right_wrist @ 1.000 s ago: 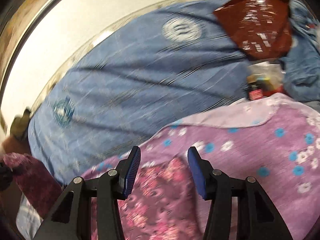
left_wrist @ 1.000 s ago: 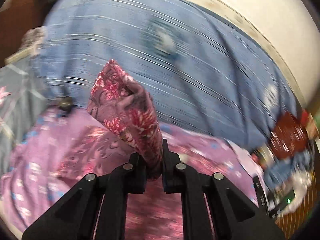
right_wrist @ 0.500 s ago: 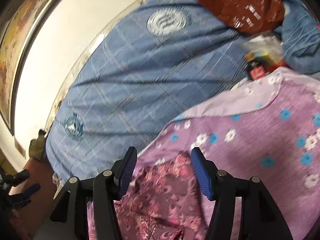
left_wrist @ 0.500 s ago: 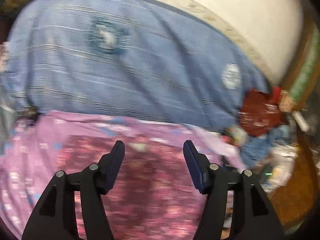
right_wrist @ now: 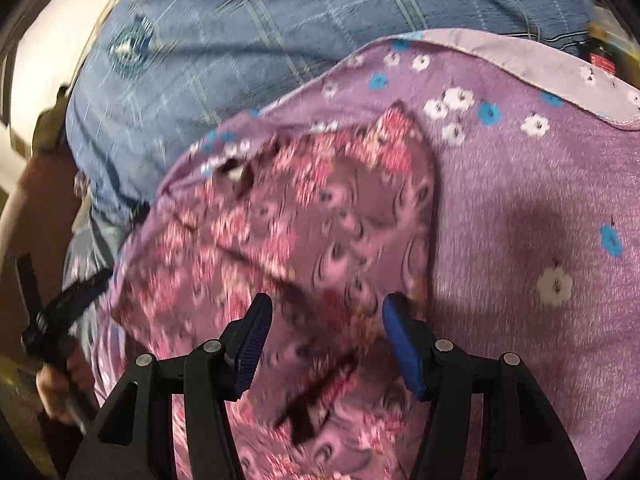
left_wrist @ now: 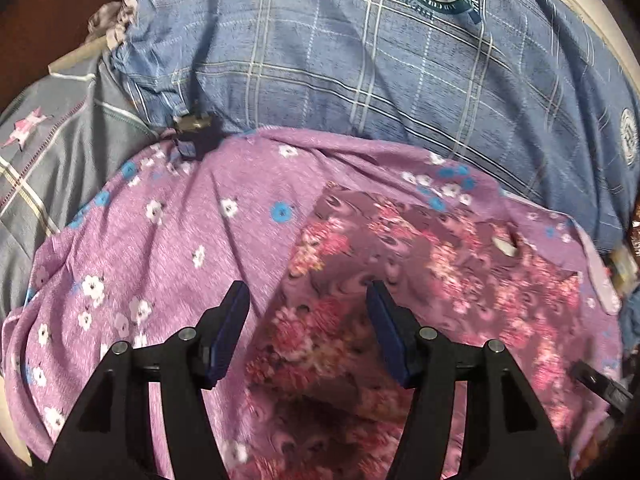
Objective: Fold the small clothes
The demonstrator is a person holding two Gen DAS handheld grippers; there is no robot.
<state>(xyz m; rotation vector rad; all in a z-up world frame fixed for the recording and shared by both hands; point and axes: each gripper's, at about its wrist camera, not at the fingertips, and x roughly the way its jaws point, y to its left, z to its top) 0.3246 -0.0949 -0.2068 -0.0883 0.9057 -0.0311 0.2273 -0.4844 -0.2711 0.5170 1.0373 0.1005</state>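
Left wrist view: the spread left gripper [left_wrist: 308,308] hovers over the pink floral-print garment [left_wrist: 420,272]; the right gripper [right_wrist: 326,320], also spread, likewise.

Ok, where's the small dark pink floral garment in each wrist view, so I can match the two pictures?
Left wrist: floral garment fills centre to lower right, running under the gripper.
Right wrist: it lies centre-left, from mid-picture down past the gripper.
Shared landmark: the white tag near its far edge, right of centre in the left view, upper left of the garment in the right.

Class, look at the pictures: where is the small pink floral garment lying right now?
The pink floral garment lies spread on the purple flowered sheet, right of centre in the left wrist view, below the blue plaid bedding.
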